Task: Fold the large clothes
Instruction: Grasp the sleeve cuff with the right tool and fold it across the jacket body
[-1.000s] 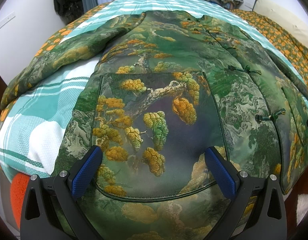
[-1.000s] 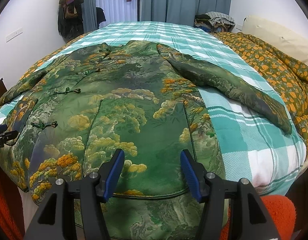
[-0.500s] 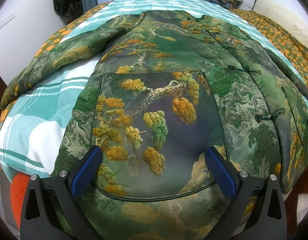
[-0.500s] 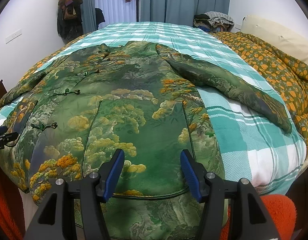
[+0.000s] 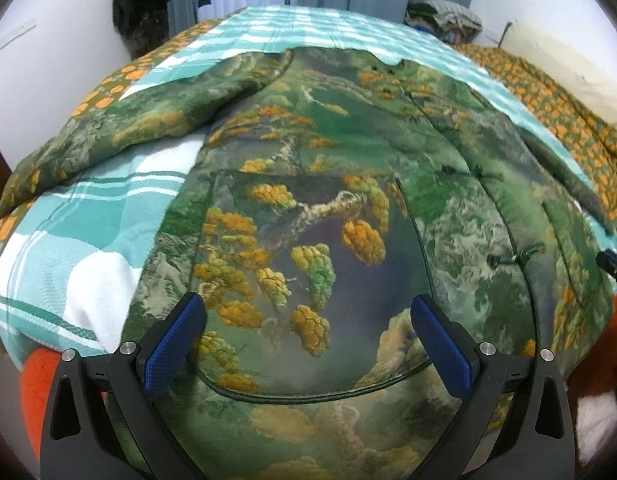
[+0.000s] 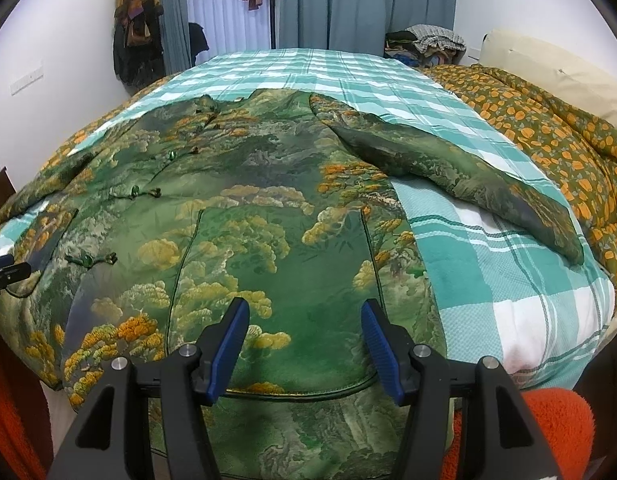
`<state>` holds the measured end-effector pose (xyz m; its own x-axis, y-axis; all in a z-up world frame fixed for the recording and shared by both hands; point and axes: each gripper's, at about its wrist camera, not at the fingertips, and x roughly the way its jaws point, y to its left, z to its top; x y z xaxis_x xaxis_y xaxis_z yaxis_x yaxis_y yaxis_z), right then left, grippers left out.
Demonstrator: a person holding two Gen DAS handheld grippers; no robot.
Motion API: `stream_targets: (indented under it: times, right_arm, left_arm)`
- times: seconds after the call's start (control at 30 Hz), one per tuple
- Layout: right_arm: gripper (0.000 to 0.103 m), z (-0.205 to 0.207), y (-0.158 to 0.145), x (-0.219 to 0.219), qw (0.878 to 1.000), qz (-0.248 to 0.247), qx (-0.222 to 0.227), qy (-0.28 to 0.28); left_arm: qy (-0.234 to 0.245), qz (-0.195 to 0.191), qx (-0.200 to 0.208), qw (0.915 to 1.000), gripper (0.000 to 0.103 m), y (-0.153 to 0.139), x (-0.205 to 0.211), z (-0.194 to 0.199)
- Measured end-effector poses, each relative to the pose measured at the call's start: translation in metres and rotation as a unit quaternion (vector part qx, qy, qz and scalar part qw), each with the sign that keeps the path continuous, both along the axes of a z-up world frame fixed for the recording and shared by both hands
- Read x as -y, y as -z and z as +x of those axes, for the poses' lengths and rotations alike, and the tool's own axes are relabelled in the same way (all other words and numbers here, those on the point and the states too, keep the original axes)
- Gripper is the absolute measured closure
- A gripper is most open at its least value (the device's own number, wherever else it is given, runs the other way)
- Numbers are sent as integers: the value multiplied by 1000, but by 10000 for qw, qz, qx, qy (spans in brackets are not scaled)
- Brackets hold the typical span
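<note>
A large padded jacket [image 5: 348,184] with a green and orange landscape print lies front up on the bed; it also shows in the right wrist view [image 6: 248,208]. Both sleeves are spread out sideways: one [image 5: 120,136] to the left, one [image 6: 460,176] to the right. My left gripper [image 5: 308,320] is open and empty, hovering over the jacket's left patch pocket near the hem. My right gripper [image 6: 304,328] is open and empty over the right pocket near the hem. Knot buttons [image 6: 140,191] run down the front.
The bed has a teal and white checked cover [image 6: 508,280]. An orange-patterned quilt [image 6: 548,132] and a pillow [image 6: 548,60] lie at the right. Clothes hang by the curtains [image 6: 136,32]. Orange fuzzy fabric [image 6: 556,420] lies below the bed's near edge.
The left gripper has lifted and tilted a little, so more of the far bed and wall show. The right gripper has barely moved. The jacket has not moved.
</note>
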<state>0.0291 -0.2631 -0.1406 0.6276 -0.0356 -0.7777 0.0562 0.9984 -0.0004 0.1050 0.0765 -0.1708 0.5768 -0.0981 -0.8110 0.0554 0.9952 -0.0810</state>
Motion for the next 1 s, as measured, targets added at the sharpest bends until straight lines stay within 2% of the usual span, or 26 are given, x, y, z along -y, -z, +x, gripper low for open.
stream_targets:
  times: [0.07, 0.17, 0.23, 0.33, 0.47, 0.53, 0.6, 0.67, 0.73, 0.77, 0.8, 0.83, 0.9, 0.97, 1.0]
  right_arm:
    - [44, 4, -3, 19, 9989, 422, 31, 192]
    - [44, 12, -9, 72, 9913, 915, 162, 935]
    - [44, 14, -12, 121, 9784, 1238, 330, 1624]
    - [44, 13, -5, 200, 9466, 1768, 475, 2653]
    - [44, 20, 23, 291, 8888, 2688, 465, 3682]
    - [44, 25, 33, 314, 8723, 2847, 523, 3942]
    - [44, 29, 47, 335, 8506, 3126, 610, 4183]
    - [44, 32, 60, 348, 8297, 3329, 680, 4430]
    - [45, 32, 66, 355, 8140, 3418, 838, 4621]
    - [58, 33, 67, 358, 8058, 3418, 936, 4744]
    - [78, 34, 67, 361, 8044, 3377, 943, 4797]
    - [84, 36, 63, 362, 8064, 3257, 938, 4846]
    - [93, 39, 41, 354, 8260, 2754, 1085, 4797]
    - [95, 57, 0, 327, 8771, 1787, 1230, 4286]
    - [95, 64, -18, 312, 8973, 1392, 1299, 3983]
  left_arm:
    - [-102, -72, -1, 9999, 1, -2, -5, 0]
    - [-259, -200, -2, 9995, 1, -2, -12, 2]
    - [-315, -245, -13, 9992, 1, -2, -15, 1]
    - [-338, -185, -16, 9993, 1, -2, -13, 2]
    - [-331, -29, -75, 9994, 1, 1, -8, 4]
    - [-320, 43, -85, 9994, 1, 2, -6, 4]
    - [-317, 80, -99, 9994, 1, 2, -6, 4]
    - [-323, 99, -122, 9994, 1, 3, -6, 4]
    - [-340, 138, -164, 9992, 1, 5, -6, 5]
    - [-343, 166, -179, 9991, 1, 6, -6, 5]
    - [-341, 195, -186, 9991, 1, 6, -5, 5]
    - [-334, 231, -186, 9990, 1, 7, -4, 5]
    - [-330, 263, -182, 9989, 1, 7, -4, 5]
    - [-338, 255, -190, 9989, 1, 8, -4, 5]
    - [-336, 258, -194, 9989, 1, 8, -4, 6]
